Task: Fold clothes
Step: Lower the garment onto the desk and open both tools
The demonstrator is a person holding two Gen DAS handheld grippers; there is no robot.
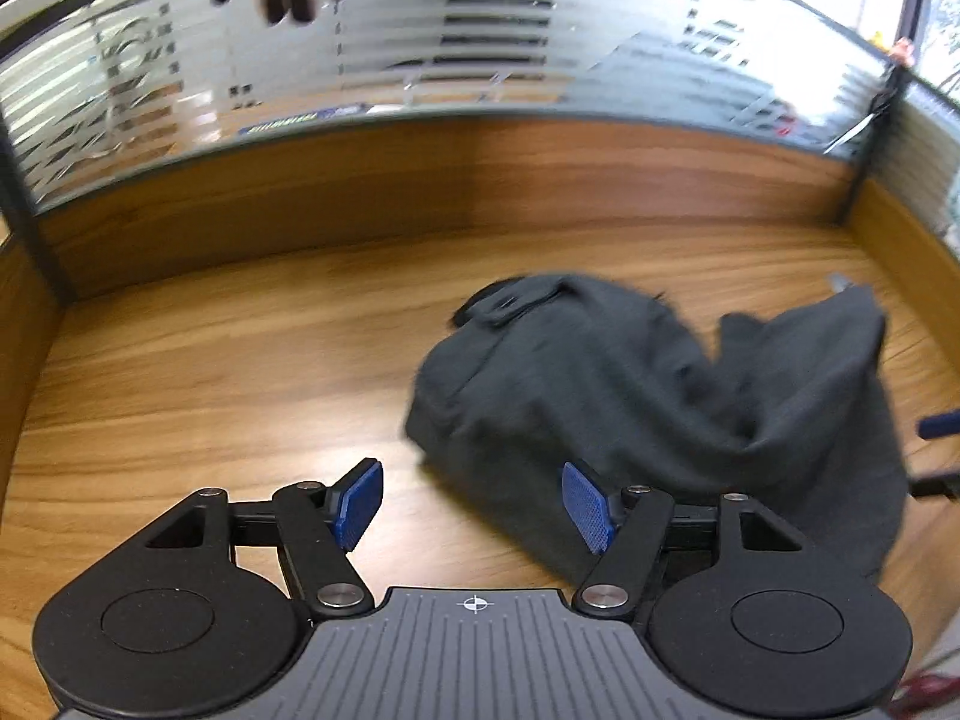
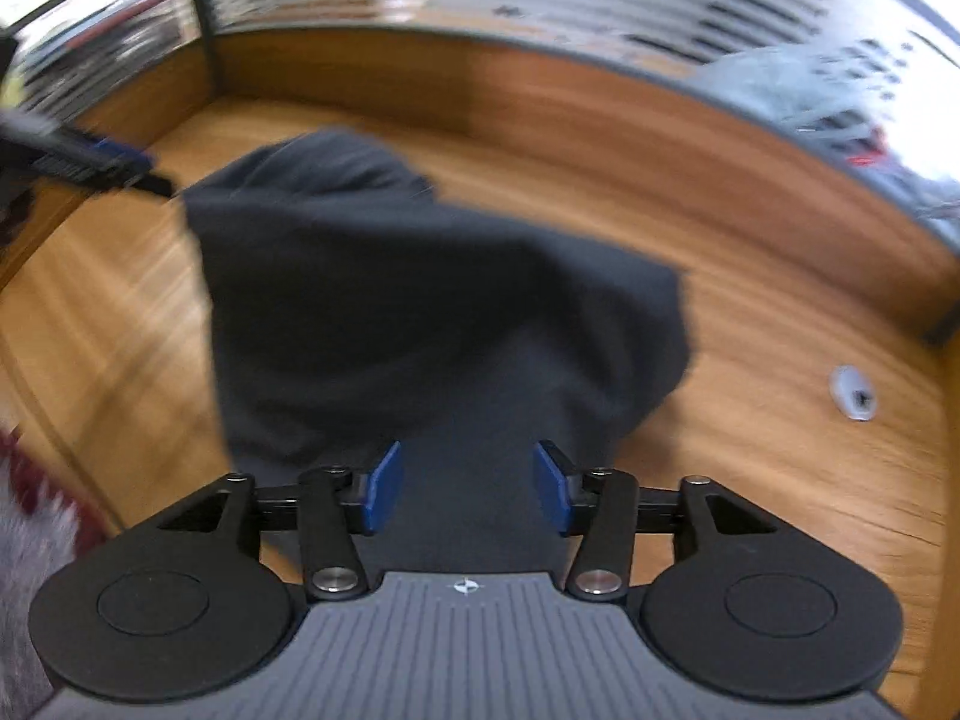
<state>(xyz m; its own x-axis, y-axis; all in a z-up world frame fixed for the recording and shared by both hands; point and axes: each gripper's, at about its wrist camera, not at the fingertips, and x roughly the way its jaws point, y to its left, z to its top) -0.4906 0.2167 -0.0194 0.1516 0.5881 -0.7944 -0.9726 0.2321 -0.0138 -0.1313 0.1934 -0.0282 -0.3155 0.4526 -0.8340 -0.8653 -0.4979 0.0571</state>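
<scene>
The dark grey crumpled garment (image 1: 648, 396) lies bunched on the wooden desk (image 1: 210, 372). Left tongs (image 1: 474, 501) and right tongs (image 2: 465, 486) gape wide, empty. Pinching several bunched layers together would likely spoil the fold.

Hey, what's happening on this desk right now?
A person with a handheld gripper in each hand is working on folding a dark grey garment that lies bunched in a heap on the wooden desk. Both the left gripper and the right gripper are open and grip nothing. The right one sits over the cloth's near edge; the left is beside it. No neat fold shows yet.
</scene>
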